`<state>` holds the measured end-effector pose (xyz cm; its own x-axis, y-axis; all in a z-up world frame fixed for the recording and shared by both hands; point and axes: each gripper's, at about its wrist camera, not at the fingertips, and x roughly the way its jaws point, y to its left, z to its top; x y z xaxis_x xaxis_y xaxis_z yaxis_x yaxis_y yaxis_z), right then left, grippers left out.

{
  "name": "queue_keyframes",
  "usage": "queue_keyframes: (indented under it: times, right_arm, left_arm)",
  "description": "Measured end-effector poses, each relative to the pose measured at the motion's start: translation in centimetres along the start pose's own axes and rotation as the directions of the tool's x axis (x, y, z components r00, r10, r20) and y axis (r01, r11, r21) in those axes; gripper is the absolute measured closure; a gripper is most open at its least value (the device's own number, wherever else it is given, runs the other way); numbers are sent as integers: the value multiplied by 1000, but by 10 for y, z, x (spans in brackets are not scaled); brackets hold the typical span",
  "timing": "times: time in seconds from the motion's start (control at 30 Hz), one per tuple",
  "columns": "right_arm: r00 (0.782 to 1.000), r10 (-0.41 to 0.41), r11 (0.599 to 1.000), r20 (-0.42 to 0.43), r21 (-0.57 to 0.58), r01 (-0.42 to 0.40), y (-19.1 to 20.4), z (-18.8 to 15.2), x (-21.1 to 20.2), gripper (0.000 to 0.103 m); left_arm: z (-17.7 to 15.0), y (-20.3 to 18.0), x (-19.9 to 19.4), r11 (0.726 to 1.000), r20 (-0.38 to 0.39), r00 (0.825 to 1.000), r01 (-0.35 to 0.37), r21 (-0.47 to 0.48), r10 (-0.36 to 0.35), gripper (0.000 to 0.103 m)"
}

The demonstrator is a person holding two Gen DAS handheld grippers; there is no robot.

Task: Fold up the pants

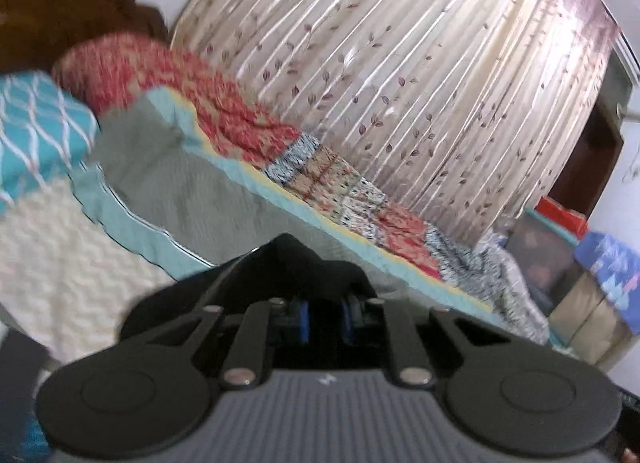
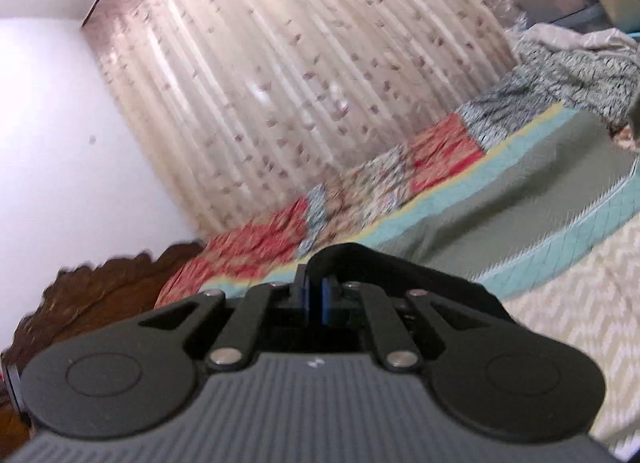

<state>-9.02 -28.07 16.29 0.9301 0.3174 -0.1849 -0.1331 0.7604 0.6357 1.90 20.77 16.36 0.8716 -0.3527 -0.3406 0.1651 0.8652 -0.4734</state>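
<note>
Black cloth, the pants [image 1: 296, 259], bunches up between the blue pads of my left hand-held gripper [image 1: 326, 321], and that gripper is clamped on it, the fabric rising in a dark peak just past the fingertips. In my right view the same dark pants [image 2: 384, 263] drape over and around my right hand-held gripper [image 2: 316, 299], whose blue pads sit almost together, pinching a fold of the cloth. So both ends of the garment are lifted in my grippers, above the bed.

Below them lies the bed [image 1: 224, 191], covered by a grey-green spread with a teal scalloped border. A cream zigzag blanket [image 1: 68, 259] lies on the near side of that border. Along the far edge of the bed runs a patchwork quilt [image 1: 352, 191] in red, beige and black-and-white prints, bunched at one end into a crumpled heap. A teal pillow with a white lattice pattern [image 1: 36, 135] lies at the head, beside a carved brown headboard [image 2: 96, 295].

Behind the bed hangs a pale curtain [image 1: 420, 75] printed with small leaves, bright with daylight. Both views are blurred. Boxes and storage stand in the corner past the foot of the bed [image 1: 560, 259]; I cannot tell what they contain.
</note>
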Motion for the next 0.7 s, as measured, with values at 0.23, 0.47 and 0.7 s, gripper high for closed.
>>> queue_keyframes:
  times: [0.23,0.47,0.7]
  right_arm:
    - [958,-62,997,-280,17,70,-20,-68,-22,95]
    - [977,-92,995,-192,-41,86,-4,-55,-31,95]
    - [993,-9,999,119,-52,15,-3,21,-32,95]
  left_arm:
    - [-33,17,-22,998,-91,995,-38,54,43,90]
    - [-34,34,-21,1000,-88,996,9,9,-8,90]
    - [-78,-9,16,981,-351,935,115,153,-55,81]
